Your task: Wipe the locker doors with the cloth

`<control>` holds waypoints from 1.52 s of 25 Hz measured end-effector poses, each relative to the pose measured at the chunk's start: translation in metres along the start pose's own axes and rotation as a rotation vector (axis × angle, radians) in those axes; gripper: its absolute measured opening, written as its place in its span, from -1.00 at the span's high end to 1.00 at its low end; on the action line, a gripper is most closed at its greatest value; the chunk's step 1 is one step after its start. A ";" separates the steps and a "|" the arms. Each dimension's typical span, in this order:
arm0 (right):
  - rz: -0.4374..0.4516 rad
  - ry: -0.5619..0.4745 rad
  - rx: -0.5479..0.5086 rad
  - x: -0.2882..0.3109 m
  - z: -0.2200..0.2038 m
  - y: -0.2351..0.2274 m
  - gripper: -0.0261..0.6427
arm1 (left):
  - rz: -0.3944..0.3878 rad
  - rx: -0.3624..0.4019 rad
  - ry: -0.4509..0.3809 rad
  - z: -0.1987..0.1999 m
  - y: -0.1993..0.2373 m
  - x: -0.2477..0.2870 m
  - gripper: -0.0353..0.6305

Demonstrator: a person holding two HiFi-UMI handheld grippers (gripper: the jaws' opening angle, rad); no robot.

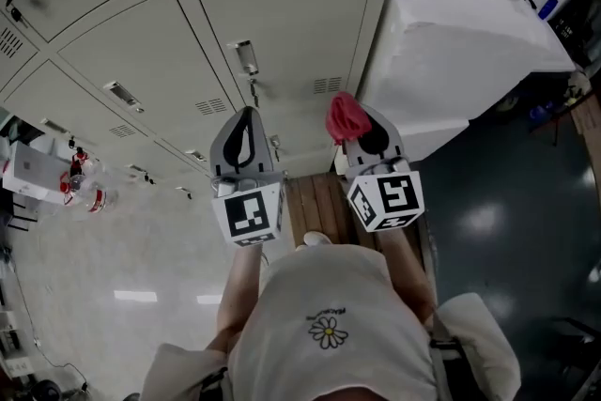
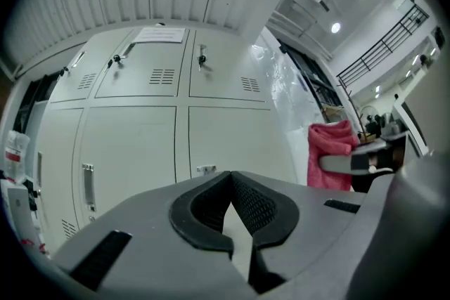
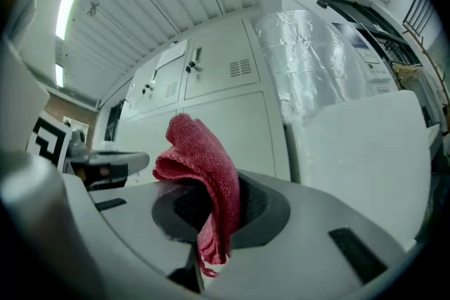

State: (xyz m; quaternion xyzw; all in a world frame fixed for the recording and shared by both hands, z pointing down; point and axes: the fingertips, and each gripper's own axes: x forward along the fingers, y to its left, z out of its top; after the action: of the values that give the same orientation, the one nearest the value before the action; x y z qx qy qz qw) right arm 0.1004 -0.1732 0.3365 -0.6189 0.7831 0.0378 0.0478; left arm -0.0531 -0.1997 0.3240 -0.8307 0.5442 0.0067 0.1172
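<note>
Grey two-jaw right gripper (image 3: 214,211) clamps a folded red terry cloth (image 3: 200,165), whose free end stands past the jaw tips toward the pale grey metal locker doors (image 1: 282,23) straight ahead, apparently short of contact. Alongside, the left gripper (image 2: 230,183) is closed on nothing.

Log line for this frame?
left hand-held gripper: shut, empty | right hand-held gripper: shut on red cloth | locker doors: no contact

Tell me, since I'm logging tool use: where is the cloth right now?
The red cloth is clamped in the right gripper, at the head view's centre-right, in front of the locker doors, beside the empty left gripper.
</note>
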 end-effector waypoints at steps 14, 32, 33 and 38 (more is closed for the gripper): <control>0.303 -0.206 -0.106 0.176 0.162 0.125 0.80 | 0.090 0.023 -0.027 0.044 0.061 0.020 0.84; 0.166 -0.181 -0.270 0.191 0.154 0.106 0.81 | 0.120 -0.014 -0.018 0.039 0.078 0.021 0.84; 0.148 -0.188 -0.271 0.188 0.156 0.095 0.81 | 0.116 -0.015 -0.020 0.039 0.077 0.023 0.84; 0.037 -0.222 -0.298 0.169 0.158 0.034 0.80 | 0.106 -0.011 -0.015 0.035 0.074 0.030 0.84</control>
State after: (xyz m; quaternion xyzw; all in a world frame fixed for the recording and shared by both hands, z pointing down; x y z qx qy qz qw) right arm 0.0329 -0.3096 0.1590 -0.5965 0.7701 0.2223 0.0412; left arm -0.1036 -0.2473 0.2717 -0.8014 0.5863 0.0222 0.1163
